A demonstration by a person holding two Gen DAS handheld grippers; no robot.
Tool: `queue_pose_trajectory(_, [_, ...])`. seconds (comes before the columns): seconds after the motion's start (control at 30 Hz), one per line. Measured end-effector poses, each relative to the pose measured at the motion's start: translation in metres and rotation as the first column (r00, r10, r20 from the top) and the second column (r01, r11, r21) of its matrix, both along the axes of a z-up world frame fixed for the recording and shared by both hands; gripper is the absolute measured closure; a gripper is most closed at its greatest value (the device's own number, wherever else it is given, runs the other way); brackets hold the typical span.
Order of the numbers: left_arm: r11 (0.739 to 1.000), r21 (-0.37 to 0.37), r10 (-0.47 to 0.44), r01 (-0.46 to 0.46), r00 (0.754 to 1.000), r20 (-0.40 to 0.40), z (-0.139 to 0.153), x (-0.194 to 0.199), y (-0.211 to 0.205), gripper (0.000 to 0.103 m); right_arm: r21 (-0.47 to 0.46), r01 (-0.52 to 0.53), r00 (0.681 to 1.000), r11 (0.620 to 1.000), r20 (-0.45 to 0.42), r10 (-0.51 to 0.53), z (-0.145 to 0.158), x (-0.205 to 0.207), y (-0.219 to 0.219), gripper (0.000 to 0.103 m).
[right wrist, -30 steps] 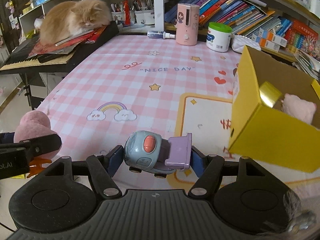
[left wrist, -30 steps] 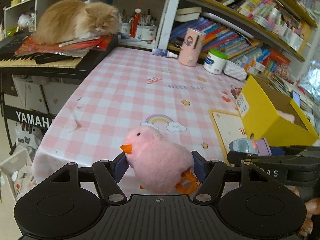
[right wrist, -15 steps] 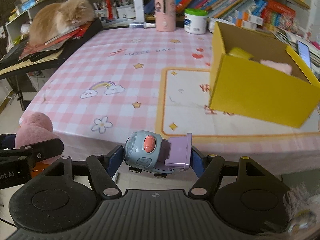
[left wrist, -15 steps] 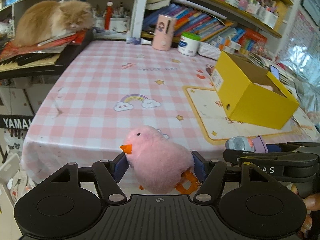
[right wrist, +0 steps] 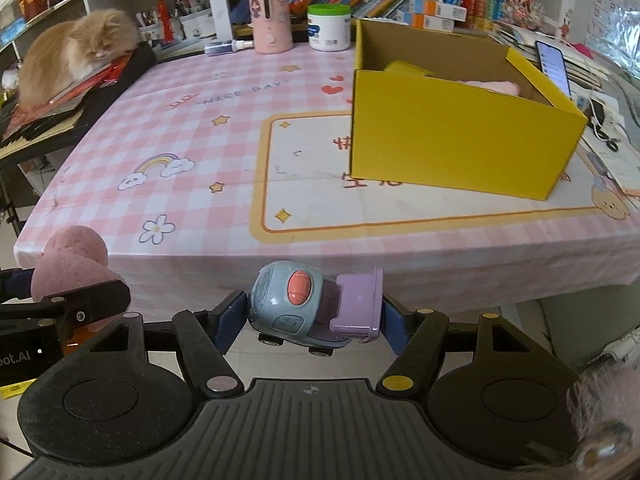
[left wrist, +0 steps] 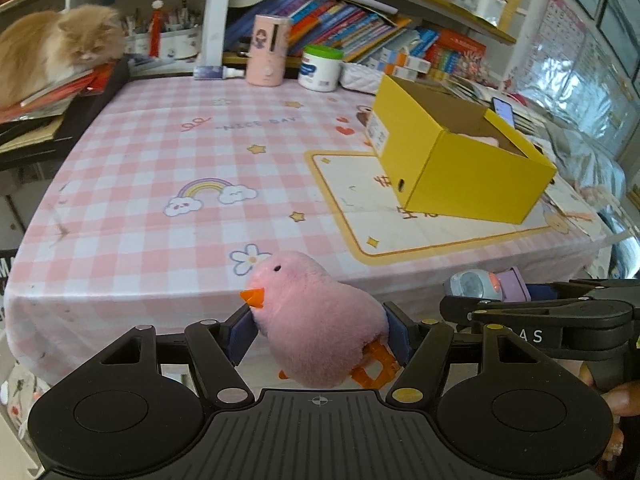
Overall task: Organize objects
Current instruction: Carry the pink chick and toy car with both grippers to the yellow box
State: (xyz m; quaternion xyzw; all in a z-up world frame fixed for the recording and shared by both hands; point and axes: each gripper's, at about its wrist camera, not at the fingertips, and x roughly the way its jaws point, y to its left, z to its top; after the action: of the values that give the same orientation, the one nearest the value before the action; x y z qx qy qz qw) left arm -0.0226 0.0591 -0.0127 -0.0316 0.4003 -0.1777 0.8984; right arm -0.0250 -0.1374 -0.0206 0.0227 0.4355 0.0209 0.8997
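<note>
My left gripper (left wrist: 318, 330) is shut on a pink plush chick (left wrist: 316, 316) with an orange beak and feet, held off the table's front edge. My right gripper (right wrist: 306, 320) is shut on a grey-blue toy truck (right wrist: 308, 308) with a lilac bucket, also in front of the table edge. The truck shows in the left wrist view (left wrist: 484, 284), the chick in the right wrist view (right wrist: 74, 260). An open yellow box (right wrist: 456, 140) stands on the right of the pink checked table (right wrist: 208, 128); something pink and something yellow lie inside it.
An orange cat (right wrist: 76, 52) lies on books on a keyboard at the far left. A pink dispenser (right wrist: 270, 16), a white jar with a green lid (right wrist: 329, 26) and a small bottle (right wrist: 228, 46) stand along the back edge below bookshelves. A phone (right wrist: 554, 64) leans behind the box.
Both grippers have pulled back from over the table to beyond its front edge, each holding its toy. The box and table now look farther away.
</note>
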Motion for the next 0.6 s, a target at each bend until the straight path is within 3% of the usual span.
queue_pose_trajectory(0.6, [0.992, 0.01, -0.126, 0.126, 0.992, 0.008, 0.001, 0.009, -0.054, 0.037, 0.008, 0.13, 0.992, 0.992, -0.009, -0.13, -0.002, -0.016, -0.048, 0.036])
